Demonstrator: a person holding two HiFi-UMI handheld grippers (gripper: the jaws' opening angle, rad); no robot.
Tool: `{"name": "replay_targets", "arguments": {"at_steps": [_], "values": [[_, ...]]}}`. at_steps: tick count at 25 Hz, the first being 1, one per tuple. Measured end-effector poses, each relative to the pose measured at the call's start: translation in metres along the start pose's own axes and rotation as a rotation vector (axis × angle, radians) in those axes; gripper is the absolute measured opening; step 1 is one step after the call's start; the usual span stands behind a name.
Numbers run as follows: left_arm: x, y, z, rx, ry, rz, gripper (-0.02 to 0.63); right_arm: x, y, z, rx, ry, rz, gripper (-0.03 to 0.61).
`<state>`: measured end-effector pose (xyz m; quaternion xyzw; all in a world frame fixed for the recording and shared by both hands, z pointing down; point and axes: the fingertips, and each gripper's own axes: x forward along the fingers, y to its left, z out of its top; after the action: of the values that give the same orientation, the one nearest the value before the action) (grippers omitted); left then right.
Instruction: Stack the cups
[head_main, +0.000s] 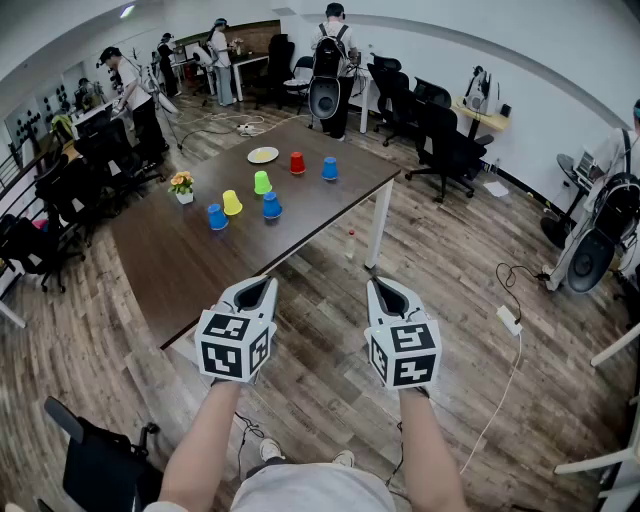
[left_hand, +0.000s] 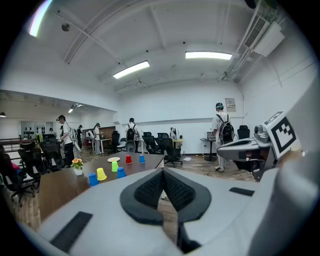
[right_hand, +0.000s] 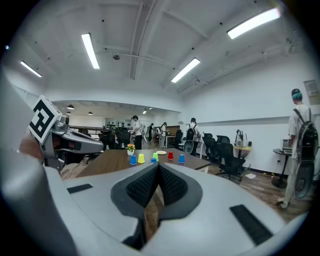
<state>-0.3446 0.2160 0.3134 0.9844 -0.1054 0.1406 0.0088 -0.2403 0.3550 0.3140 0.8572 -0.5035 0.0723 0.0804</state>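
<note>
Several upturned cups stand far off on the brown table (head_main: 190, 260): a red cup (head_main: 297, 163), a blue cup (head_main: 330, 168), a green cup (head_main: 262, 182), a yellow cup (head_main: 231, 203) and two more blue cups (head_main: 271, 205) (head_main: 217, 216). My left gripper (head_main: 256, 291) and right gripper (head_main: 388, 294) hover side by side over the wooden floor, well short of the table, both shut with nothing between the pads. In the left gripper view the cups show small at the left, the yellow cup (left_hand: 101, 173) among them. The right gripper view shows them ahead, the red cup (right_hand: 170, 156) included.
A yellow plate (head_main: 263, 154) and a small flower pot (head_main: 182, 186) also sit on the table. Black office chairs (head_main: 445, 140) stand around. Several people (head_main: 330, 65) stand at the back and at the right. A cable (head_main: 505, 380) trails over the floor at the right.
</note>
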Motion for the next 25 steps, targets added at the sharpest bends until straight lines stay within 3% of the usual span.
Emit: {"name": "replay_targets", "arguments": {"at_steps": [7, 15, 18, 25], "values": [[0.023, -0.026, 0.006, 0.011, -0.003, 0.008, -0.006, -0.007, -0.029, -0.005, 0.018, -0.008, 0.013, 0.003], [0.043, -0.044, 0.007, -0.002, 0.007, 0.029, 0.02, -0.007, -0.052, -0.006, 0.036, -0.02, 0.087, 0.008], [0.05, -0.04, 0.007, -0.009, 0.014, 0.046, 0.043, 0.002, -0.056, -0.005, 0.03, -0.02, 0.104, 0.06], [0.072, -0.01, 0.006, -0.02, 0.027, 0.095, 0.119, 0.039, -0.057, 0.001, 0.021, -0.028, 0.138, 0.114]]}}
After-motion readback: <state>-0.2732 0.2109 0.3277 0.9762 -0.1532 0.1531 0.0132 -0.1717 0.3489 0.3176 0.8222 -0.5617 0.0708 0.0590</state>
